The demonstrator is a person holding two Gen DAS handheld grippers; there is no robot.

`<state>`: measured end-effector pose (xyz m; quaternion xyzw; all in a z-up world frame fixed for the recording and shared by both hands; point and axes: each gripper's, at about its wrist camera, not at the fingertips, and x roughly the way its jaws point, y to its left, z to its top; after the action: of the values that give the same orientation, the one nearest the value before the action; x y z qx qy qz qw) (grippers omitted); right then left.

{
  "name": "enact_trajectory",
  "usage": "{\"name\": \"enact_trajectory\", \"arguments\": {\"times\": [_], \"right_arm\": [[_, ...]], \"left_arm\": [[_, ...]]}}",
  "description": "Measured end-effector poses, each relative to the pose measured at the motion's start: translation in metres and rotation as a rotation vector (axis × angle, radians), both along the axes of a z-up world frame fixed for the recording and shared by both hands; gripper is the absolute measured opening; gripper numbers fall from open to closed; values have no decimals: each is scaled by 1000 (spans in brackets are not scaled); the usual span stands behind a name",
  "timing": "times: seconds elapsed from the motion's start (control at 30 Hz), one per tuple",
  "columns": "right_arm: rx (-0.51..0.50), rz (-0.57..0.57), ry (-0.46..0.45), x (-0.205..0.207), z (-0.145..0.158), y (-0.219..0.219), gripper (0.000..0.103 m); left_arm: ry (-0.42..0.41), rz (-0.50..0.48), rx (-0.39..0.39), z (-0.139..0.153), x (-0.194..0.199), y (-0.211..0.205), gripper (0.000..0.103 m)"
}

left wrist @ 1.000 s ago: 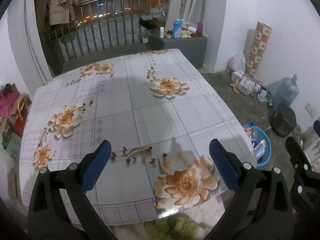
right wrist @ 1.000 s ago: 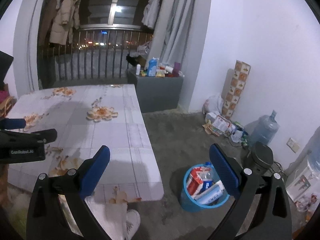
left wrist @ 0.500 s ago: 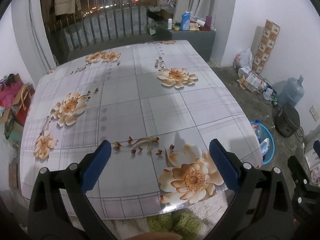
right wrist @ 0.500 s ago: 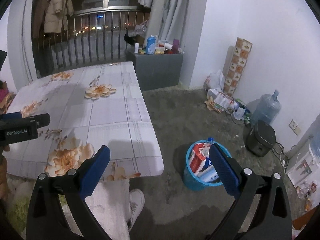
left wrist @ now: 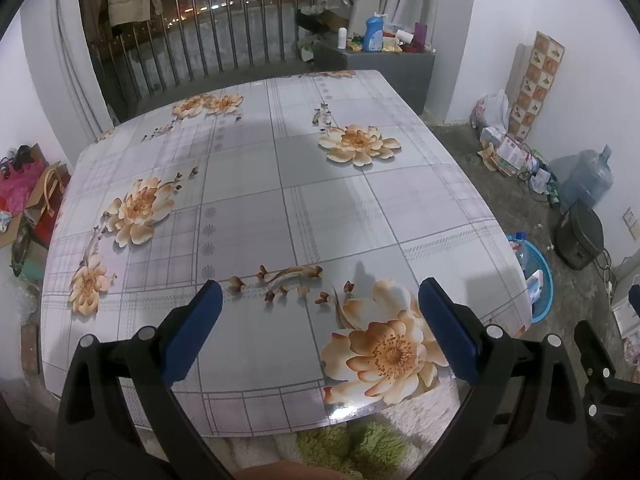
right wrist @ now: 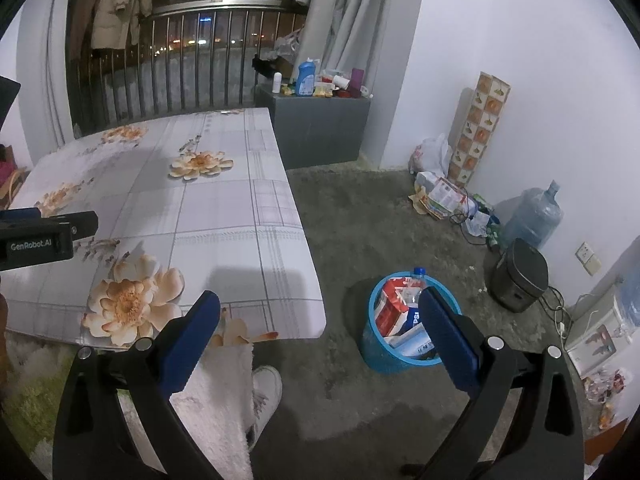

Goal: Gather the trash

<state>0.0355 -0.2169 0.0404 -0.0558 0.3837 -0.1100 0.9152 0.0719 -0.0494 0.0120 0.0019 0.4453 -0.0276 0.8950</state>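
Observation:
A blue trash bin stands on the floor right of the table, filled with a red-and-white package, a bottle and other wrappers. It also shows in the left wrist view. My left gripper is open and empty above the near part of the floral tablecloth. My right gripper is open and empty, held above the floor between the table's corner and the bin. The left gripper's side shows at the left of the right wrist view.
The table carries only its floral cloth. A grey cabinet with bottles stands at the back. A water jug, a black pot, a tall box and bags line the right wall. My leg and shoe are below.
Both grippers have risen and tilted slightly; the table and the bin sit lower and closer in the views. Both stay open and empty.

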Motion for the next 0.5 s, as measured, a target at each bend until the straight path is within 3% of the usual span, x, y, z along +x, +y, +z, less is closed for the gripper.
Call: {"name": "enact_trajectory", "arguments": {"times": [0.5], "right_arm": [[-2, 0, 1, 0, 0, 1, 97]], "left_arm": [[12, -2, 4, -3, 0, -2, 94]]}}
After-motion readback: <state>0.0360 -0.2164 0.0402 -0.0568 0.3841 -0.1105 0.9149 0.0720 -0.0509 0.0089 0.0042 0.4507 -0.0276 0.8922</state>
